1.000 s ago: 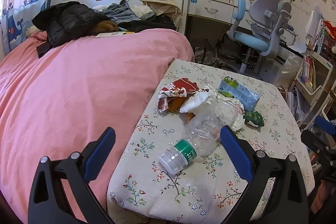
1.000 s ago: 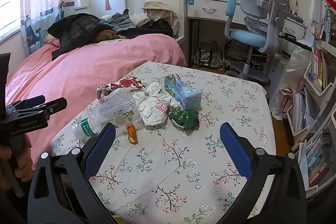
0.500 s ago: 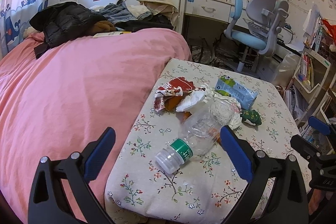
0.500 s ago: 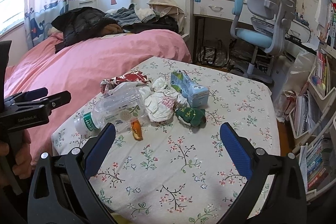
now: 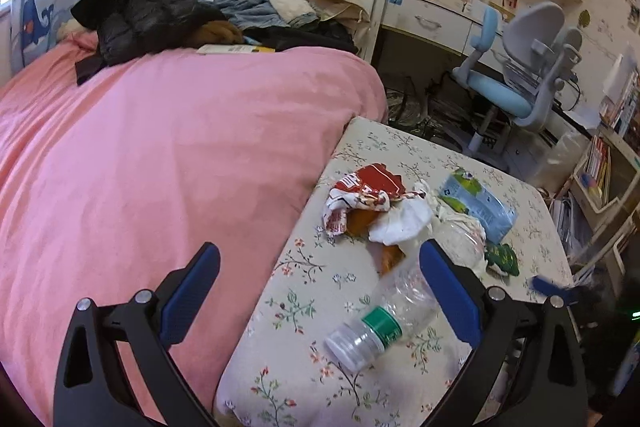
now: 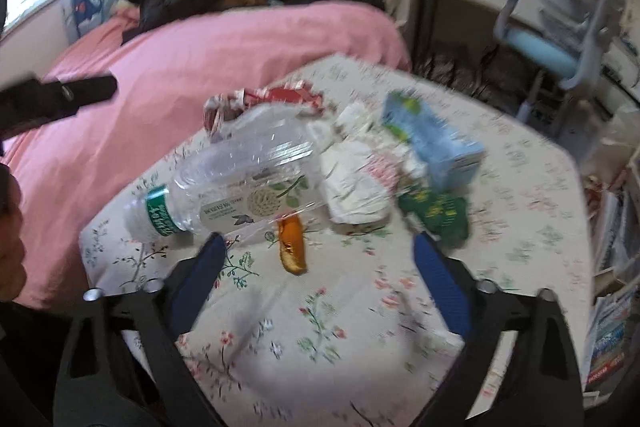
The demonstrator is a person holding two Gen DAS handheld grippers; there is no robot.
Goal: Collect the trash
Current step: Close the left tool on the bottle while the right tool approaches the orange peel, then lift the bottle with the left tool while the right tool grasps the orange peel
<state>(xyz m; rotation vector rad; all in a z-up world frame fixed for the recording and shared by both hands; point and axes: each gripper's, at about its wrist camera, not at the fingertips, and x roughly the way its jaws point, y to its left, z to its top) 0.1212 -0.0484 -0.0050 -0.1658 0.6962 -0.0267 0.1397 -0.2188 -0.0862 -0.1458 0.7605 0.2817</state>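
- The trash is heaped on a floral-clothed table beside a pink bed.
- A clear plastic bottle is laid on its side, cap toward the near left edge.
- An orange peel is seen just near of the bottle; a white wrapper, a blue carton and a green wrapper are piled to its right.
- The right gripper is held spread over the peel; its jaws have just been narrowing, with nothing pinched.
- The left gripper is kept wide apart near the bottle's cap, empty.
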